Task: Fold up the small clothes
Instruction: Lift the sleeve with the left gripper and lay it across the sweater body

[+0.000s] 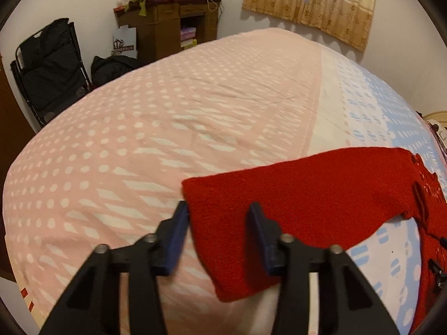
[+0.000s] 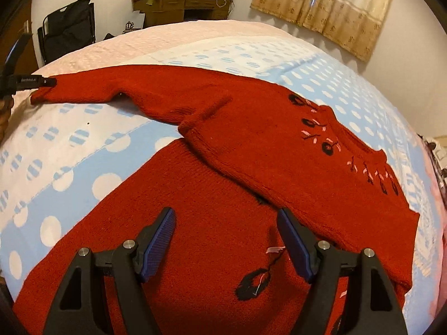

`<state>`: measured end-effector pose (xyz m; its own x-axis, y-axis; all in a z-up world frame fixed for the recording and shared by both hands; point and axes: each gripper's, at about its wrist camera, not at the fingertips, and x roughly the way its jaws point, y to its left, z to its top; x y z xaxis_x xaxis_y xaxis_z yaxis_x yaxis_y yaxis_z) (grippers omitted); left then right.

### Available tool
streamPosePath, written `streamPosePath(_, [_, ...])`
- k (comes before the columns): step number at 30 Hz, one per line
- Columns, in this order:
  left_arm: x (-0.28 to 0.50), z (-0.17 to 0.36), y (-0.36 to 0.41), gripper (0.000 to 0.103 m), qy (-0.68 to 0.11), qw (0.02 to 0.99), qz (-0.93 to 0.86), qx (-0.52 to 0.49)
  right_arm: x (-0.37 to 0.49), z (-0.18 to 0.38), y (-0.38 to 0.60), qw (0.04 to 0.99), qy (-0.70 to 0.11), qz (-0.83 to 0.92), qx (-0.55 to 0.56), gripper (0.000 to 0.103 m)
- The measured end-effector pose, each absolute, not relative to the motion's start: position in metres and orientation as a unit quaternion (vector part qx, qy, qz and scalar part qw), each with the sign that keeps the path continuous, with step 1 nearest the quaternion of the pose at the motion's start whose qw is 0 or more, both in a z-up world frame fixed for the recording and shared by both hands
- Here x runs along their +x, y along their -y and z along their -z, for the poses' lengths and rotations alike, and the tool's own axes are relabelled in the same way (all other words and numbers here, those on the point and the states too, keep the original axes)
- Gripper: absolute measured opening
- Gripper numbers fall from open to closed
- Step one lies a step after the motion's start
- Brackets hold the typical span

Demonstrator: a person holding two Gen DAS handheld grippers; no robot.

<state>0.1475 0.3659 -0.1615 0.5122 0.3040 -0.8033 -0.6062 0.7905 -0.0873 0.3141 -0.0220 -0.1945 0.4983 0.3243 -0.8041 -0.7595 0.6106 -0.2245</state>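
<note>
While the red sweater (image 2: 279, 162) lies spread on the dotted bedspread (image 2: 83, 150), one sleeve (image 1: 293, 195) stretched toward nine o'clock, the left gripper (image 1: 218, 212) hovers spread apart at that cuff and the right gripper (image 2: 226, 217) hangs spread apart over the body.

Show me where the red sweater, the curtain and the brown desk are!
red sweater (image 2: 279, 150): right wrist view, on its chest.
curtain (image 2: 335, 8): right wrist view, on its middle folds.
brown desk (image 1: 164, 25): left wrist view, on its front.
</note>
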Motion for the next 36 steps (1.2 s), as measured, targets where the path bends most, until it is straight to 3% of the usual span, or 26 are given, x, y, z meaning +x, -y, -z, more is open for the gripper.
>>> streamPosePath(4, [0.150, 0.162, -0.363, 0.036, -0.427, 0.850, -0.244, -0.189, 0.315, 0.198, 0.024, 0.816, -0.379, -0.332, -0.282, 0.076])
streamPosePath(5, [0.152, 0.162, -0.361, 0.032, -0.432, 0.850, -0.239, -0.185, 0.316, 0.199, 0.025, 0.816, -0.380, -0.332, -0.281, 0.076])
streamPosePath(7, [0.152, 0.161, -0.360, 0.012, -0.437, 0.849, -0.229, -0.190, 0.314, 0.199, 0.024, 0.817, -0.378, -0.331, -0.282, 0.076])
streamPosePath(26, [0.175, 0.044, -0.328, 0.011, -0.314, 0.900, -0.098, -0.286, 0.324, 0.146, 0.068, 0.826, -0.390, -0.334, -0.232, 0.076])
streamPosePath(36, [0.222, -0.023, -0.262, 0.011, -0.283, 0.928, -0.039, -0.241, 0.320, 0.129, 0.122, 0.845, -0.383, -0.315, -0.200, 0.076])
